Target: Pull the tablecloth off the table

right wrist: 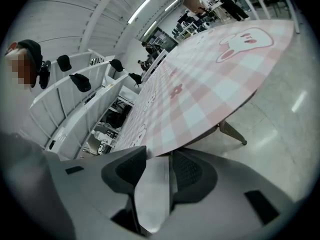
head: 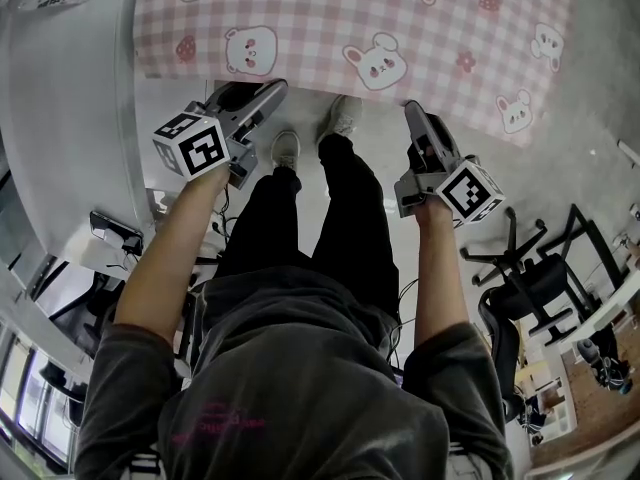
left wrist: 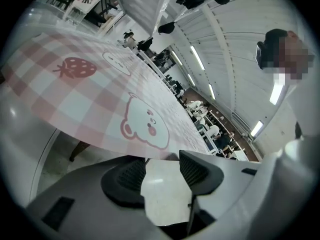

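Tablecloth (head: 350,18): pink-and-white check printed with bears, rabbits and strawberries; it lay spread flat over the tabletop, which it covered wholly, and its near edge hung just in front of both claws.
Left claw (head: 272,90): raised to the near edge of the tablecloth, towards its left part; in the left gripper view (left wrist: 162,159) its jaws stood spread, with only pale floor (left wrist: 165,199) showing in the gap and the tablecloth (left wrist: 100,104) edge just above the tips, not pinched.
Right claw (head: 412,110): at the same edge of the tablecloth, further right; in the right gripper view (right wrist: 159,154) its jaws stood apart, the gap narrower than the left one's, the tablecloth (right wrist: 210,84) edge right at the tips but not between them.
Marker cubes: one on each claw, left (head: 192,145) and right (head: 470,190), on the side away from the tablecloth.
Table leg (right wrist: 232,131): below the tablecloth, splayed on the floor.
Shoes (head: 286,148): pale, just under the near edge of the tablecloth, between the claws.
Office chair (head: 530,278): black, well away from the tablecloth, beyond the right claw.
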`<action>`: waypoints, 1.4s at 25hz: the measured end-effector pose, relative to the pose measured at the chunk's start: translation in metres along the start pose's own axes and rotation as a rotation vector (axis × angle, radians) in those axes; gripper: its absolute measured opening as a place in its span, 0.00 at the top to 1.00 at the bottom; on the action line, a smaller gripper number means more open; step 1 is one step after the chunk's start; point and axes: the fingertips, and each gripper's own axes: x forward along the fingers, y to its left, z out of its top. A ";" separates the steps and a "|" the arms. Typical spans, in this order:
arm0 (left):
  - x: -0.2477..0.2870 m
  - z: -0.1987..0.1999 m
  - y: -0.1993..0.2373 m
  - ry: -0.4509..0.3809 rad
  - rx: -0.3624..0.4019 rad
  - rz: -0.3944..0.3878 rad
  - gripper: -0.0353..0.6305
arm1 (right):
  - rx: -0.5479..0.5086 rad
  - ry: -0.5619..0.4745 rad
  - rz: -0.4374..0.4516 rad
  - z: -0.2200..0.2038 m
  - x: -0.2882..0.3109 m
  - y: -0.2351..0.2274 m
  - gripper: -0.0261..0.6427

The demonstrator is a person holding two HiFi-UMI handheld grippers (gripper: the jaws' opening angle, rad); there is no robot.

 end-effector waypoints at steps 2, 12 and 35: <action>0.001 0.003 0.001 -0.013 -0.038 -0.013 0.64 | 0.008 -0.003 -0.017 0.002 0.001 -0.004 0.72; -0.001 0.013 -0.004 -0.042 -0.125 -0.040 0.83 | 0.023 -0.026 0.013 0.007 0.003 0.006 0.84; 0.001 0.014 -0.015 -0.319 0.160 -0.288 0.95 | -0.209 -0.312 0.181 0.011 0.002 0.009 0.95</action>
